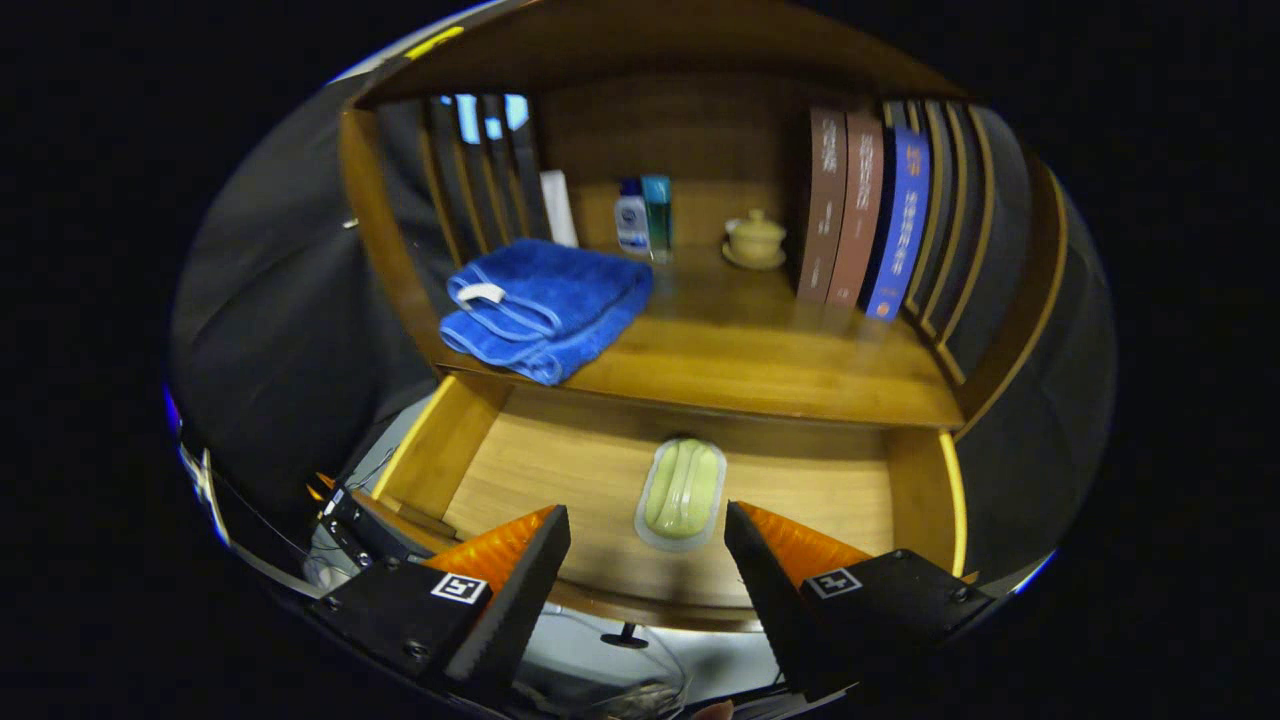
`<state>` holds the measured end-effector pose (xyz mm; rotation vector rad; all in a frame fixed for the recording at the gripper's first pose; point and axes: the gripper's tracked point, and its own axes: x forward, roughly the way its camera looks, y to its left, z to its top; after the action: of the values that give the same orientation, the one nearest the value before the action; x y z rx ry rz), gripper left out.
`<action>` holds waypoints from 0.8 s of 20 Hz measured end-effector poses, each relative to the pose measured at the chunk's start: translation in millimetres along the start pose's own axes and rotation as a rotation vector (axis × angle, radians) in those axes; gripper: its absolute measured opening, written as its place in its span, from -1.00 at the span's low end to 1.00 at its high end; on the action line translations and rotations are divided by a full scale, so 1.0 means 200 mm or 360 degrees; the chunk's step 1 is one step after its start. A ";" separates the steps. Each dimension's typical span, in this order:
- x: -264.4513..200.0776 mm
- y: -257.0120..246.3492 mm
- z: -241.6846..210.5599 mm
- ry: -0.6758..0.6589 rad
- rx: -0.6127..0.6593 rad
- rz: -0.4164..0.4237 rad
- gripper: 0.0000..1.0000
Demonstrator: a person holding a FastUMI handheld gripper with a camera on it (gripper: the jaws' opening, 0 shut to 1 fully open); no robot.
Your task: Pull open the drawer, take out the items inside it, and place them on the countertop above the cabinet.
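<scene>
The books point(865, 215) carry spine lettering too small to read (blurred too).

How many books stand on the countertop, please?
3: a brown book, a reddish-brown book and a blue book, side by side right of the lidded cup. More may hide behind the slats.

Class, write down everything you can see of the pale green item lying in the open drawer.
The pale green item is an oblong, rounded bar with lengthwise ridges, seemingly sealed in a clear wrapper with a flat rim. It lies flat on the wooden floor of the open drawer, near the middle, lengthwise toward the open gripper, just ahead of its fingertips. Nothing but the drawer floor touches it.
</scene>
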<state>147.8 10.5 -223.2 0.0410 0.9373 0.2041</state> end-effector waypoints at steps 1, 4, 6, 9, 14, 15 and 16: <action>0.09 0.01 -0.01 0.0095 0.0049 0.0015 0.99; 0.31 -0.09 -0.07 0.0263 0.0099 -0.0120 0.99; 0.41 -0.14 -0.11 0.0324 0.0114 -0.0164 0.91; 0.48 -0.15 -0.11 0.0333 0.0172 -0.0190 0.73; 0.58 -0.16 -0.14 0.0343 0.0238 -0.0221 0.38; 0.60 -0.15 -0.15 0.0365 0.0231 -0.0207 0.21; 0.59 -0.18 -0.18 0.0378 0.0180 -0.0236 0.03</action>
<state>193.0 -4.3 -343.0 0.0518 1.1829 0.0179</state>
